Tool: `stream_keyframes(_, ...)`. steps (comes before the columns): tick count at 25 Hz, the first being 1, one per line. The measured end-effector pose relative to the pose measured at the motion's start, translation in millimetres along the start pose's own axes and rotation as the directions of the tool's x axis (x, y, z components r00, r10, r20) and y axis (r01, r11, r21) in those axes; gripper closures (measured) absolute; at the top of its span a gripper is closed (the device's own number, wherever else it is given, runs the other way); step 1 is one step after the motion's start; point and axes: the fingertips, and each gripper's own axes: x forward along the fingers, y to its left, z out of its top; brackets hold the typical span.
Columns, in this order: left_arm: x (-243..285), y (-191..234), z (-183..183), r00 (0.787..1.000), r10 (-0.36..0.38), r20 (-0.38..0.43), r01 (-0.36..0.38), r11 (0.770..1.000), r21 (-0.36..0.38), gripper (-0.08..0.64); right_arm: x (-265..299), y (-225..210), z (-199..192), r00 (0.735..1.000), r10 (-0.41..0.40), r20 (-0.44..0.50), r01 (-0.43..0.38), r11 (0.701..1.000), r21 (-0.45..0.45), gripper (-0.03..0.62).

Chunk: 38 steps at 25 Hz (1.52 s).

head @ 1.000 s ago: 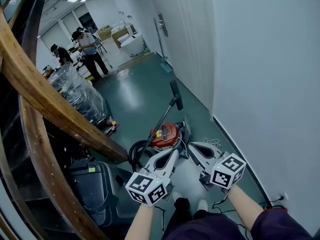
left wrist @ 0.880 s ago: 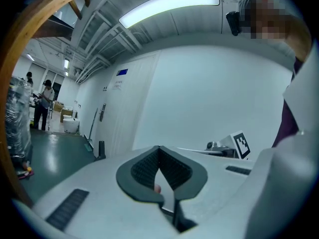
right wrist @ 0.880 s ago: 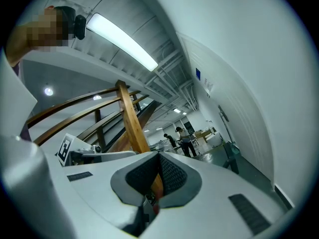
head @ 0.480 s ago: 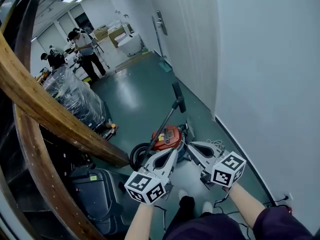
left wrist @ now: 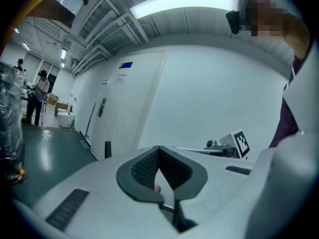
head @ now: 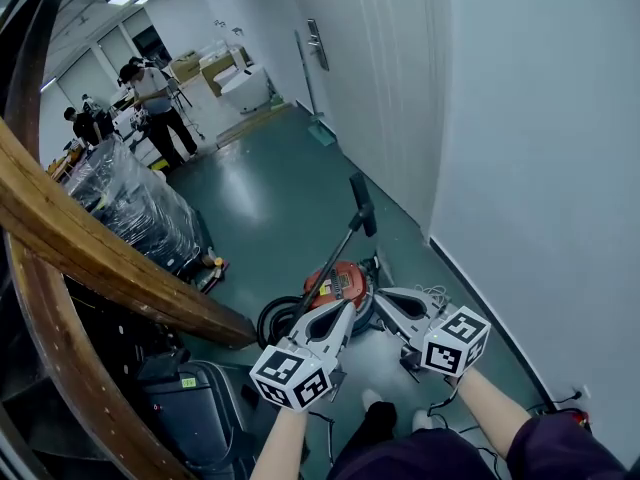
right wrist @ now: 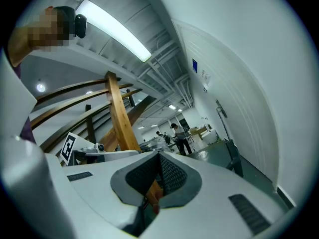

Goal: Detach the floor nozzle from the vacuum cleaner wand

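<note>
Your left hand-held gripper [head: 343, 313] and right hand-held gripper [head: 386, 300] sit shut and empty, short of the red canister vacuum cleaner [head: 338, 282]; its floor nozzle is probably hidden.

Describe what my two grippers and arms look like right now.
Both the left gripper and right gripper are pale grey with dark, textured pads. Each carries a white cube with black square markers. A purple sleeve shows on the right arm.

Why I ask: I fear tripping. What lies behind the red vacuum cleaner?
Behind the red vacuum cleaner only green floor shows. Its near side is covered by the left tool and right tool, so what lies there cannot be seen.
</note>
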Motion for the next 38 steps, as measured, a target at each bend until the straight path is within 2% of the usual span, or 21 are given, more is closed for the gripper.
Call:
stream_keyframes(12, -2, 65, 1, 0.998, -0.056, -0.036, 0.056, 0.998, -0.018, 0.557, 49, -14, -9, 0.995, -0.095, 0.012, 0.095, 0.995, 0.028, 0.575)
stream_keyframes(18, 0, 85, 1, 0.997, -0.063, -0.046, 0.062, 0.998, -0.023, 0.557, 63, -21, -12, 0.993, -0.114, 0.014, 0.114, 0.993, 0.031, 0.575)
stream_keyframes(28, 22, 126, 0, 0.997, -0.044, -0.066, 0.043, 0.999, -0.023, 0.557, 96, -57, -16, 0.993, -0.119, 0.002, 0.119, 0.991, 0.061, 0.575)
stream_keyframes(38, 74, 171, -2, 0.994, -0.052, -0.098, 0.047, 0.997, -0.058, 0.557, 135, -115, -14, 0.992, -0.124, -0.027, 0.126, 0.987, 0.099, 0.575)
